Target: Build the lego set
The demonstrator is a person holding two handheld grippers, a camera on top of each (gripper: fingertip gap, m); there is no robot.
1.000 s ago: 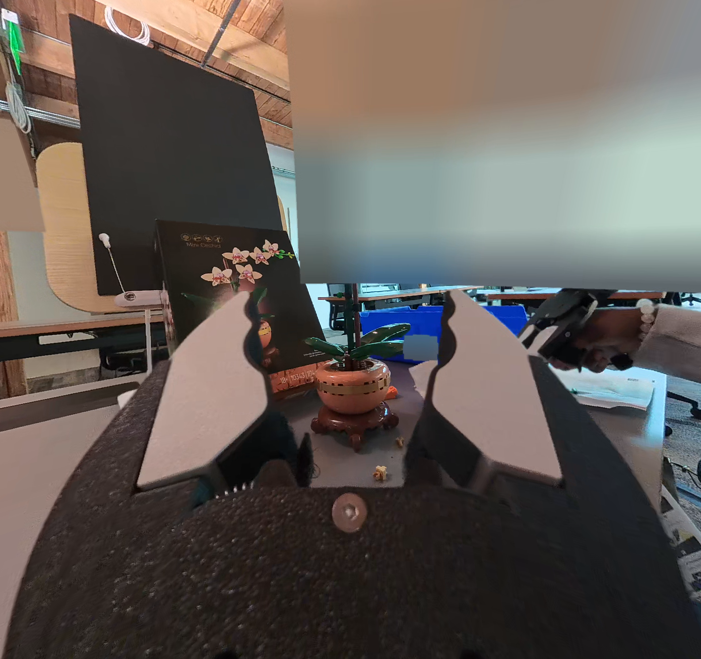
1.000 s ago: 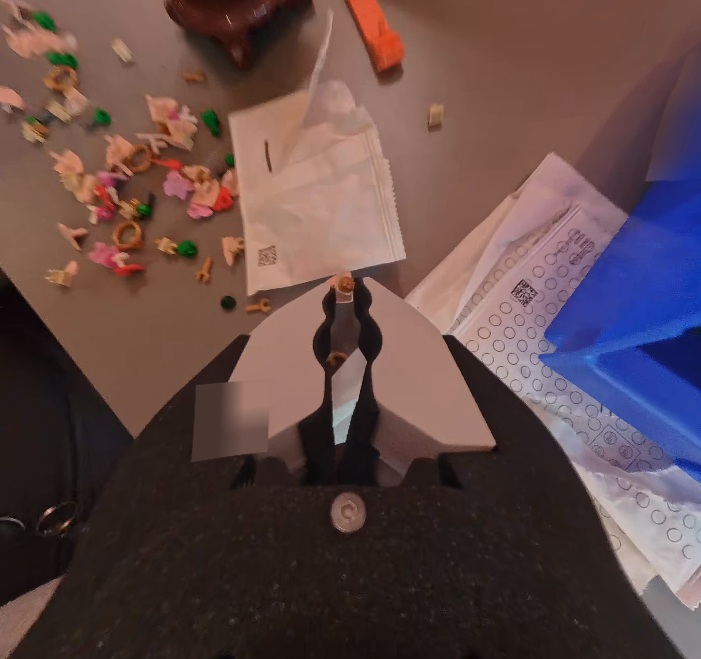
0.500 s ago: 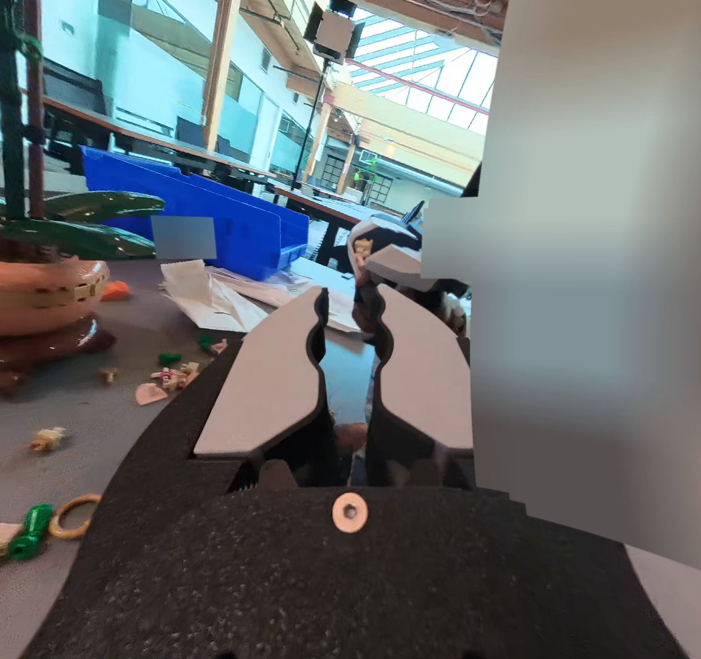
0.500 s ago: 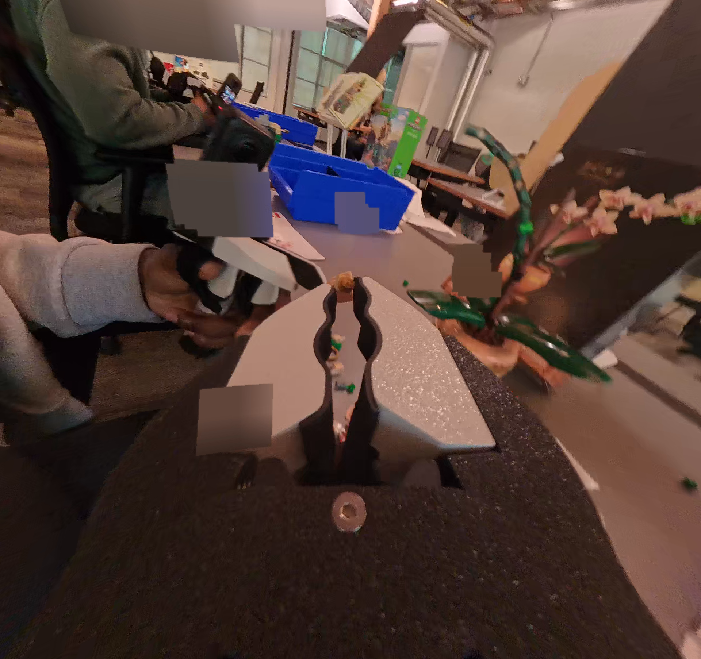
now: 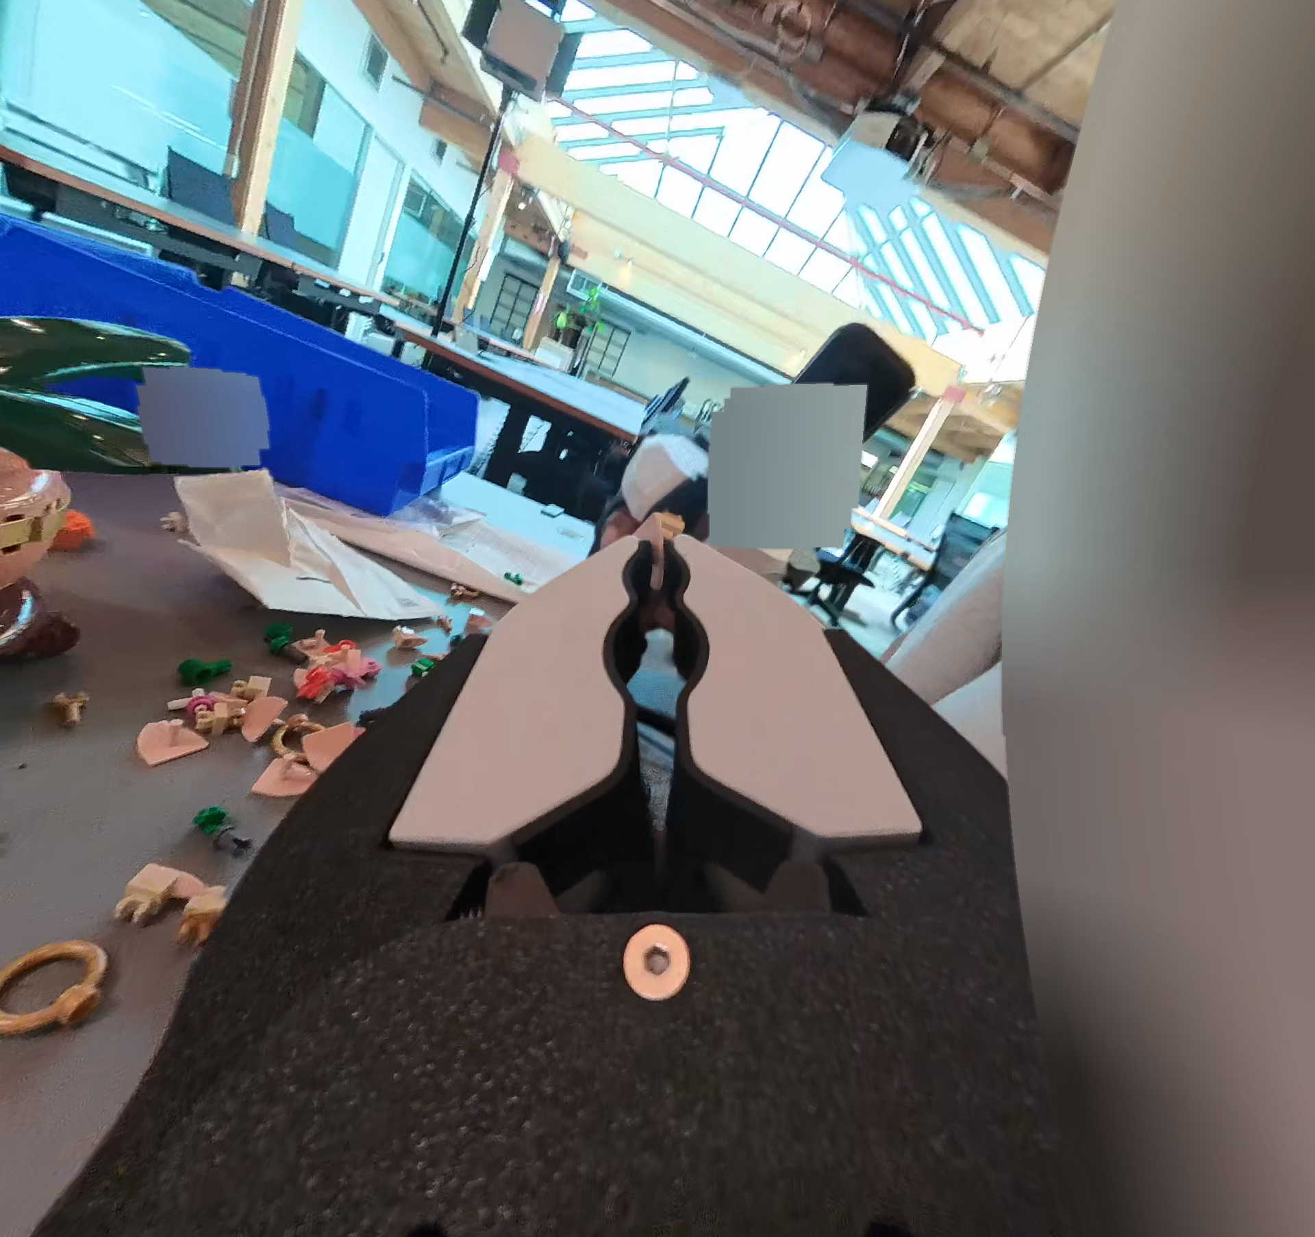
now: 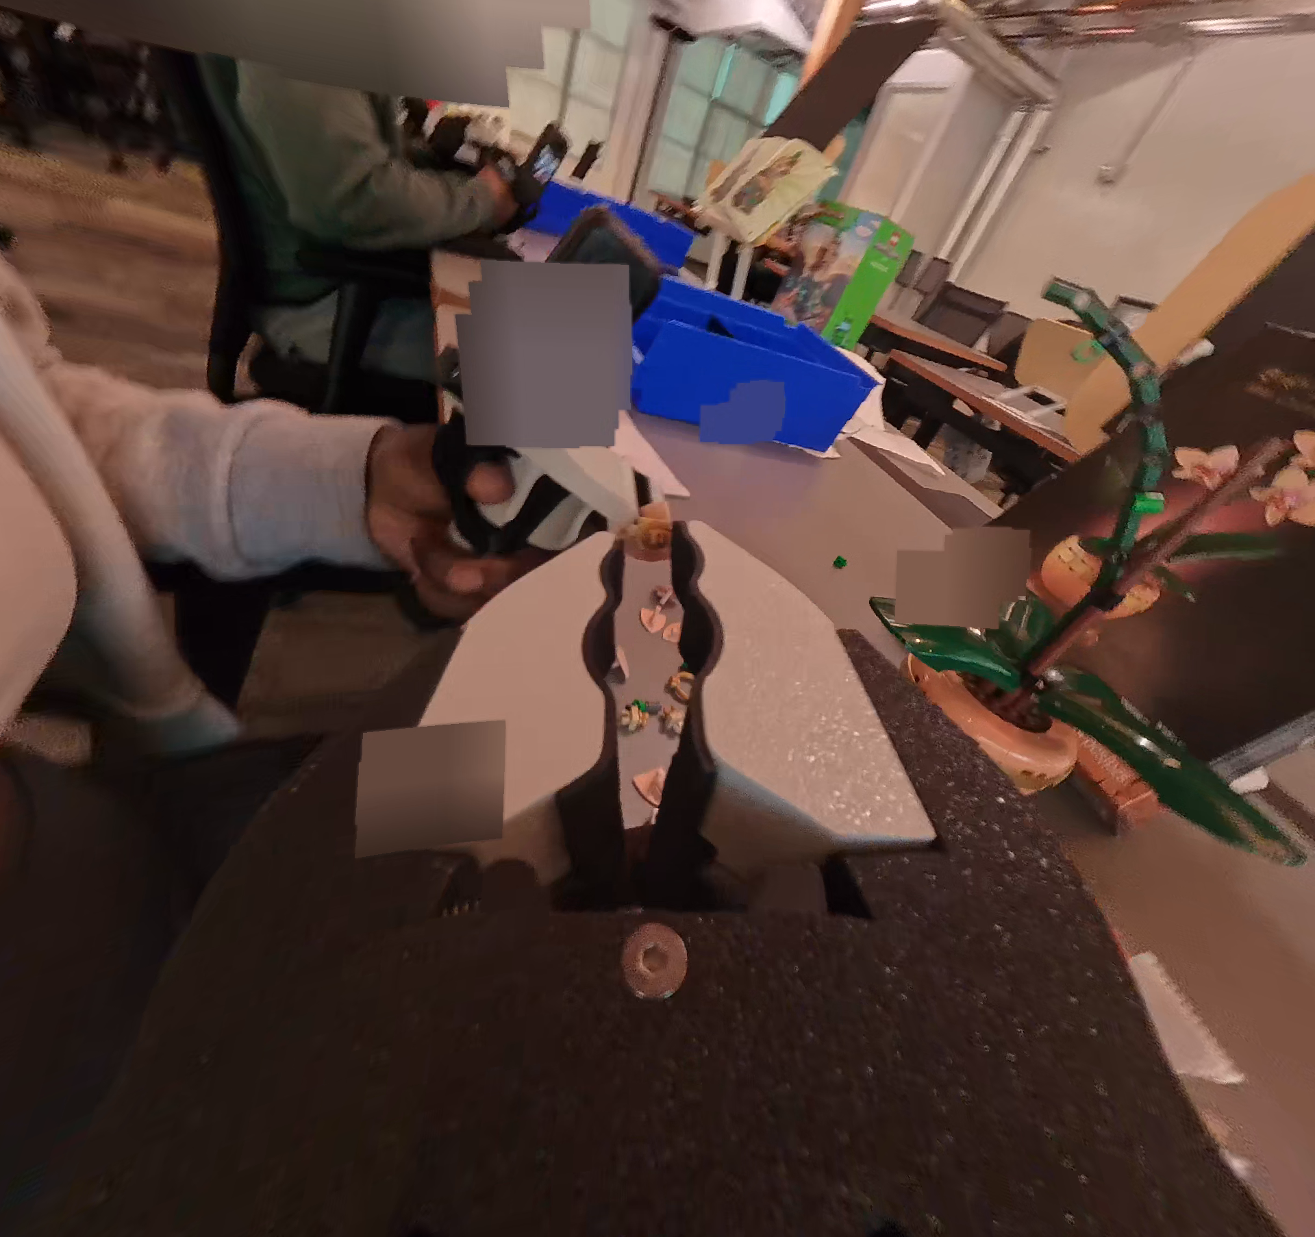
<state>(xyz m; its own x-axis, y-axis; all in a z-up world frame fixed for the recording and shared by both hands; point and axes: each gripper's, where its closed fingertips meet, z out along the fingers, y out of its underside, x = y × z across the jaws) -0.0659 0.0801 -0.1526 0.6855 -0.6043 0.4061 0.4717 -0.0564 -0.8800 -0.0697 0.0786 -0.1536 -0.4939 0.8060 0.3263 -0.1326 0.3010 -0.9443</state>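
Beside the orchid pot (image 6: 996, 740), the left gripper (image 5: 658, 548) and right gripper (image 6: 651, 534) met, both pinching one tiny tan piece (image 6: 649, 535); light, slippery, best nipped at its edges.

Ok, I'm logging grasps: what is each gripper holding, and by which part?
The left gripper pinches a small pale piece by its lower end; the right gripper clamps a small tan piece at its fingertips. Which part of that one cannot be told.
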